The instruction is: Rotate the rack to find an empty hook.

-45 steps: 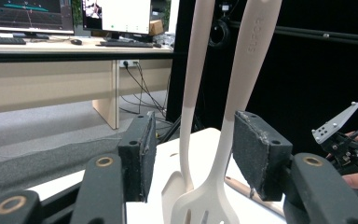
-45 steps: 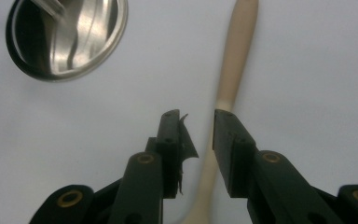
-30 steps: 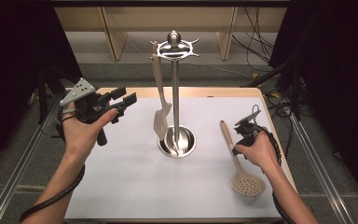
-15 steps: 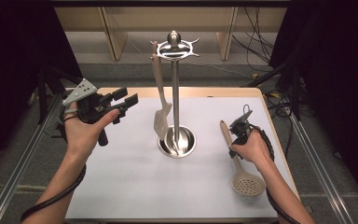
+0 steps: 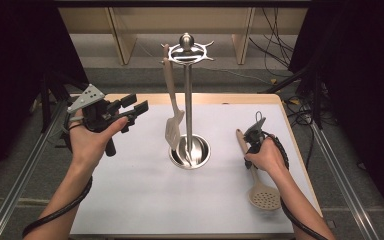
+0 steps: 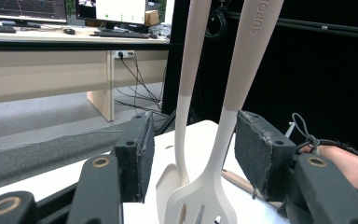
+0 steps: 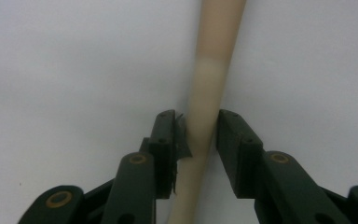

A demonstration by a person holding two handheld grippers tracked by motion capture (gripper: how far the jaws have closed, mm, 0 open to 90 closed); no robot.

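On the right side of the white worktop point(image 5: 130, 200) a beige skimmer point(image 5: 263, 194) lies flat. The right gripper point(image 7: 200, 135) straddles its handle, and its fingers point(image 7: 167, 140) have just been closing, one pad touching, the other slightly apart: not yet clenched. At the left, the left gripper point(image 5: 132, 107) hovers with fingers released, facing the slotted turner point(image 5: 172, 117) hanging on the steel stand point(image 5: 188, 100).
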